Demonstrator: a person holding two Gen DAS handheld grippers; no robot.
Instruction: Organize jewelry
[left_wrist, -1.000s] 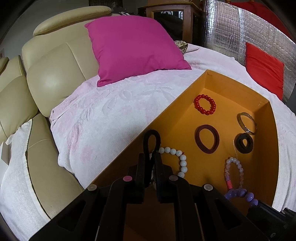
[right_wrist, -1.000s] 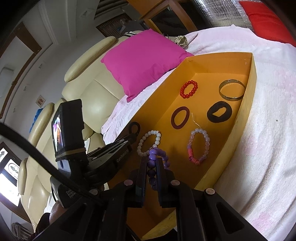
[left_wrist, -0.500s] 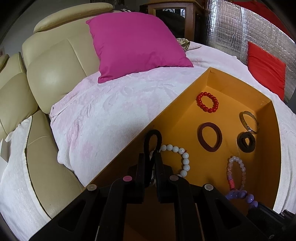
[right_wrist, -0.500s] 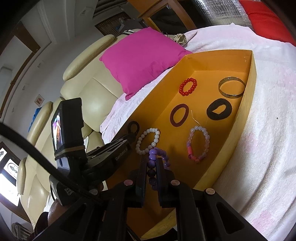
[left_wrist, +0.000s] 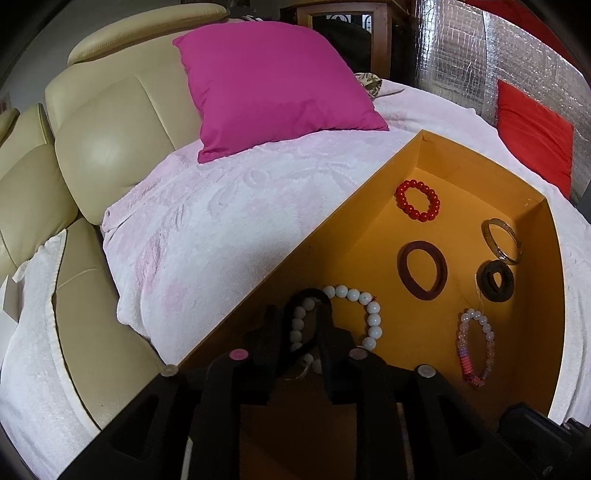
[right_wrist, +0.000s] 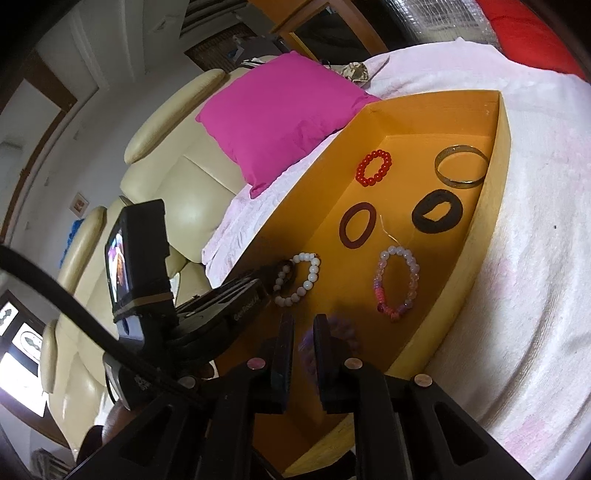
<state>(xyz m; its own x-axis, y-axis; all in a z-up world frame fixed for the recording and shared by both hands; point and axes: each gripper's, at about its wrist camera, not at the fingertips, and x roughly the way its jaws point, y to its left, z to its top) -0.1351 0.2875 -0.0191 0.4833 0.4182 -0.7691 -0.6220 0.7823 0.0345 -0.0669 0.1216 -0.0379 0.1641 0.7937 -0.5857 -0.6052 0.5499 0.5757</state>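
- Our left gripper (left_wrist: 300, 314) angles down into the near corner of the orange box (left_wrist: 554, 280); its jaws are opening, and a black hair tie (left_wrist: 308, 295) stands loosely between them, over the white bead bracelet (left_wrist: 364, 314).
- Our right gripper (right_wrist: 303, 328) tilts down too, jaws opening slightly around a purple bead bracelet (right_wrist: 341, 326), blurred beyond judging the grip.
- Farther in lie a pink bracelet (right_wrist: 397, 282), maroon tie (right_wrist: 356, 225), dark ring (right_wrist: 437, 212), red bracelet (right_wrist: 373, 166) and gold bangle (right_wrist: 461, 166).
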